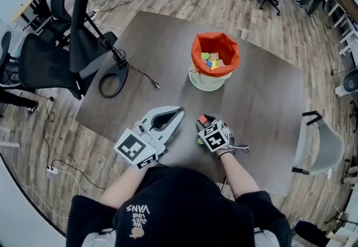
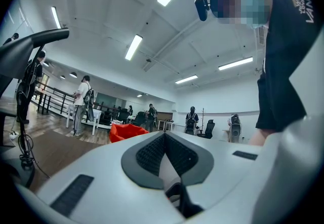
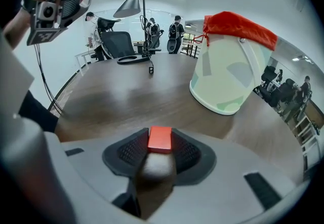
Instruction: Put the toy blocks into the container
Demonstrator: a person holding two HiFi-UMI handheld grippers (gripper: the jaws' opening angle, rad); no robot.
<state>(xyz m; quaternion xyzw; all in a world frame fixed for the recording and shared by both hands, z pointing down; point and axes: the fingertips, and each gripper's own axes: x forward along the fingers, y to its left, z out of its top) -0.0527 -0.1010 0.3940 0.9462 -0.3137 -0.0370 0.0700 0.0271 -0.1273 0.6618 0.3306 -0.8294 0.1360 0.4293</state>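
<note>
Near the front edge of the bench, clamps a red block squarely between the jaws of the right hand-held gripper, well short of the orange-lined container holding other blocks, with the left hand-held gripper just alongside, jaws together and empty.
</note>
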